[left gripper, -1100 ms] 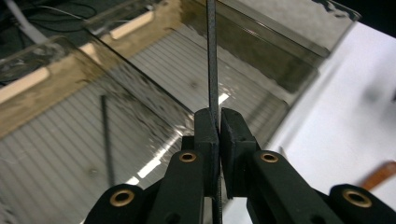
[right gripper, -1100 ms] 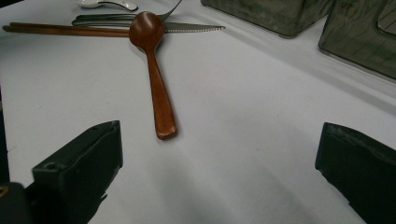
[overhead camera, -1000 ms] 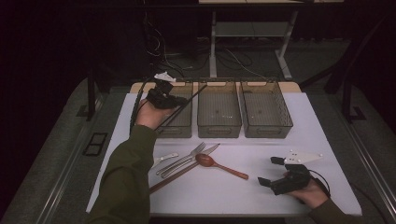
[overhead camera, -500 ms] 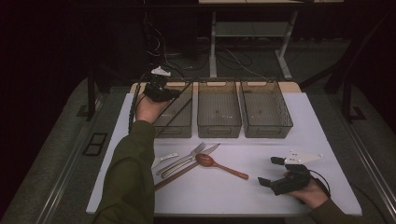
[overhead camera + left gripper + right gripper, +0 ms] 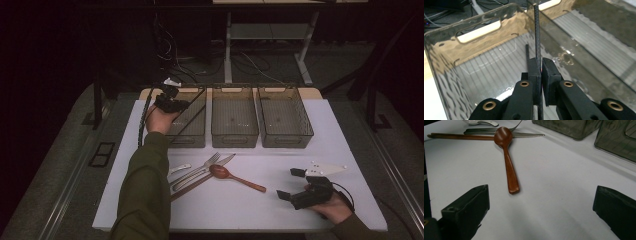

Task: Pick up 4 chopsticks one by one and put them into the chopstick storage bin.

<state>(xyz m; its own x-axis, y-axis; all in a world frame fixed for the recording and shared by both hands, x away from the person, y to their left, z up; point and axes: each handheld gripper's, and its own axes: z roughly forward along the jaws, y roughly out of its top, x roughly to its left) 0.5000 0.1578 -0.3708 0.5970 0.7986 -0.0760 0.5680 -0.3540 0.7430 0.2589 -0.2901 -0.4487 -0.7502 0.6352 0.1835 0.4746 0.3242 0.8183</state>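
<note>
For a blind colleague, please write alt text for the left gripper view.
The left gripper has its two black jaws shut on a thin black chopstick, held upright over a clear smoky plastic bin with slot handles. A second black stick stands just behind it.

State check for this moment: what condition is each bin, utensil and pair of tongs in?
Left tongs: shut on black chopstick, over left bin.
Right tongs: open, empty, low over the table.
Middle bin: empty.
Right bin: empty.
Wooden spoon: lying flat on the table.

White table (image 5: 345, 135), three bins (image 5: 234, 117), cutlery (image 5: 202, 167)
</note>
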